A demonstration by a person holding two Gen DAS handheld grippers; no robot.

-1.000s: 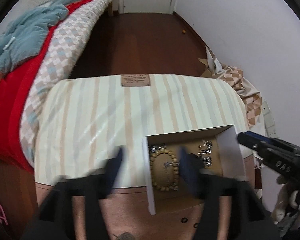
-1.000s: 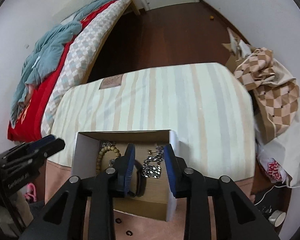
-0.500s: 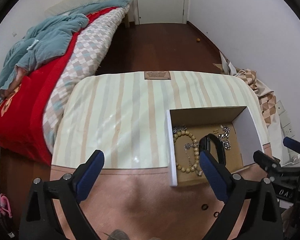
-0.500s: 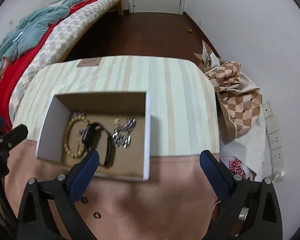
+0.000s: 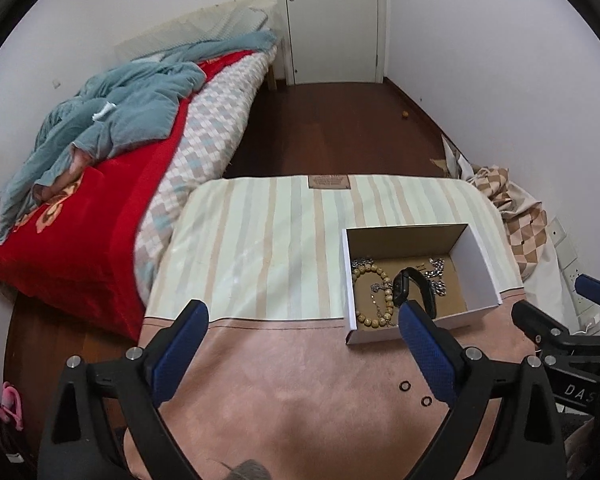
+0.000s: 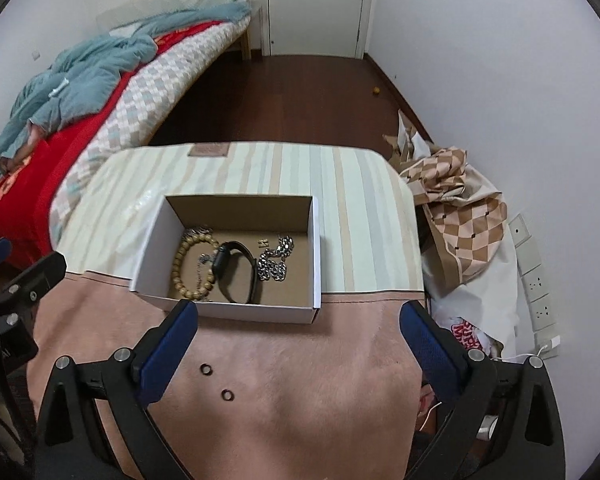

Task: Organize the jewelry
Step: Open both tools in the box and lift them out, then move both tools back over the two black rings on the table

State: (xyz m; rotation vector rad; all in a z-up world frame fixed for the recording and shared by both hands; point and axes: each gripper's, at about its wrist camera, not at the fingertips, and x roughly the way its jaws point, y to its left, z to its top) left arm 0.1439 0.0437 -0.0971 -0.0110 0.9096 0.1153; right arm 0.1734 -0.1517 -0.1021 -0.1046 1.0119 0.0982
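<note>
Now both my left jaws and right jaws stand wide and empty. Two small rings lie loose on the counter, nearest my right jaws' left finger, just short of the box of jewelry.

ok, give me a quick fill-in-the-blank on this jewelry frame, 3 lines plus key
The black wristband lies inside the ____. Two small dark rings lie on the pink cloth, ____ the box. The bead bracelet lies on the wristband's ____ side in the right wrist view.
Missing words: box; outside; left
</note>
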